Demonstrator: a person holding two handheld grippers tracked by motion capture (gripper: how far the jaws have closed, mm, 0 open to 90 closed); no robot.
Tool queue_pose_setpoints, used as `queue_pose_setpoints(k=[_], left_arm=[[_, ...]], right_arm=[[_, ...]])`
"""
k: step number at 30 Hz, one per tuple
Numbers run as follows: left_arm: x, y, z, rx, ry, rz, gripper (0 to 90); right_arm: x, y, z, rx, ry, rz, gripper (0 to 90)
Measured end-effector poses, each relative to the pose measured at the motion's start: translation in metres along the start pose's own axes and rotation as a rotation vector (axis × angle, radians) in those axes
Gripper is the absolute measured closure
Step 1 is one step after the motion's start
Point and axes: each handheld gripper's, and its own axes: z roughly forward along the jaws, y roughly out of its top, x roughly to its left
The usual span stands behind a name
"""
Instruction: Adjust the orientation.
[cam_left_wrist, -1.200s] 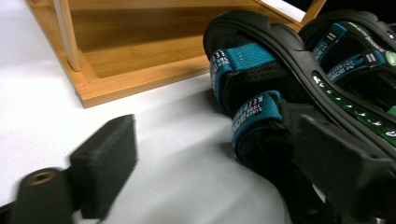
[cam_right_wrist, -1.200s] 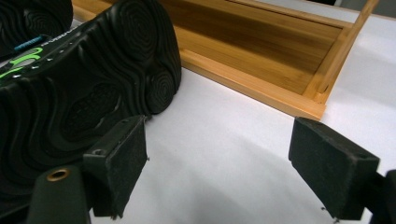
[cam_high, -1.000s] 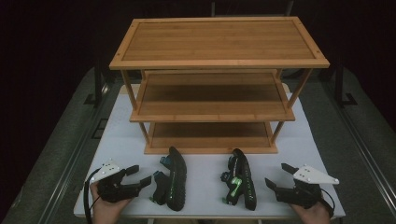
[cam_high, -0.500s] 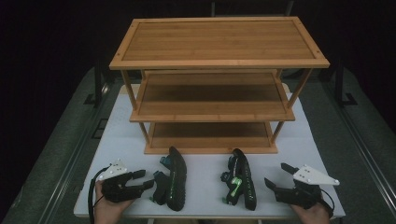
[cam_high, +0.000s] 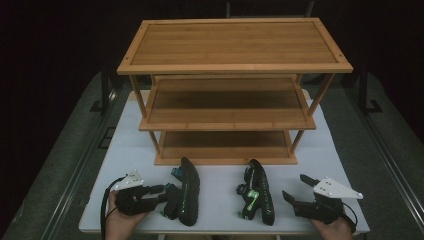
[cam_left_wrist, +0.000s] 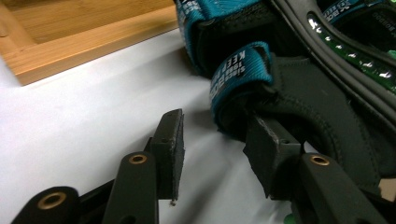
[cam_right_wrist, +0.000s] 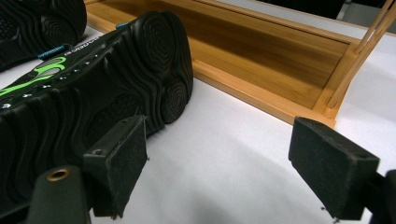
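Observation:
Two black sandals lie on their sides on the white table (cam_high: 135, 150), in front of a three-tier bamboo shelf (cam_high: 230, 45). The left sandal (cam_high: 187, 192) has teal straps (cam_left_wrist: 238, 74) and green trim. My left gripper (cam_high: 167, 196) sits against its strap side. Its jaws have just been closing, and between the pads (cam_left_wrist: 170, 140) I see bare table, with the strap just beyond the right-hand pad. The right sandal (cam_high: 260, 195) shows its ridged sole (cam_right_wrist: 107, 88). My right gripper (cam_high: 292, 187) rests beside it, jaws wide open and holding nothing.
The shelf's bottom tier (cam_right_wrist: 261, 60) lies just behind the sandals, with a thin corner post (cam_right_wrist: 355, 60) rising at its right end. The table's front edge is close under both hands. Dark floor surrounds the table.
My left gripper has edged right toward the left sandal and its jaws have narrowed. The right gripper and both sandals have stayed put.

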Motion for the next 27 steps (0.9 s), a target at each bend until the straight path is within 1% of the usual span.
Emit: queue_pose_setpoints(k=[4,5,6,8,10,11,12,17,19,23,27], left_arm=[[0.000,0.002,0.005,0.012,-0.008,-0.005,61.0],[0.000,0.002,0.008,0.018,-0.022,-0.006,62.2],[0.000,0.002,0.008,0.018,-0.022,-0.006,63.2],[0.000,0.005,0.011,0.015,-0.042,-0.008,64.4],[0.000,0.005,0.012,0.015,-0.046,-0.007,64.6],[-0.002,0.006,0.014,0.011,-0.055,-0.003,64.8],[-0.002,0.007,0.014,0.010,-0.055,0.000,65.0],[-0.002,0.007,0.013,-0.006,-0.072,-0.010,64.7],[-0.002,0.008,0.012,-0.010,-0.076,-0.006,64.5],[-0.005,0.011,0.010,-0.037,-0.091,-0.003,63.9],[-0.007,0.014,0.010,-0.049,-0.096,0.003,63.0]], right_arm=[[0.000,0.000,0.000,-0.001,0.001,-0.004,18.8],[0.001,0.000,0.000,0.002,0.002,-0.003,18.8],[0.001,0.001,0.000,0.000,0.000,-0.008,18.8],[0.001,0.001,0.000,0.000,0.002,-0.007,18.8],[0.002,0.001,0.000,0.000,0.004,-0.006,18.8],[0.002,0.001,0.001,0.001,0.006,-0.008,18.8],[0.002,0.001,0.001,0.000,0.007,-0.008,18.8],[0.003,0.001,0.001,-0.004,0.010,-0.009,18.8],[0.004,0.002,0.000,-0.008,0.013,-0.011,18.8],[0.004,0.002,0.000,-0.008,0.011,-0.015,18.8],[0.004,0.002,0.000,-0.011,0.008,-0.008,18.9]])
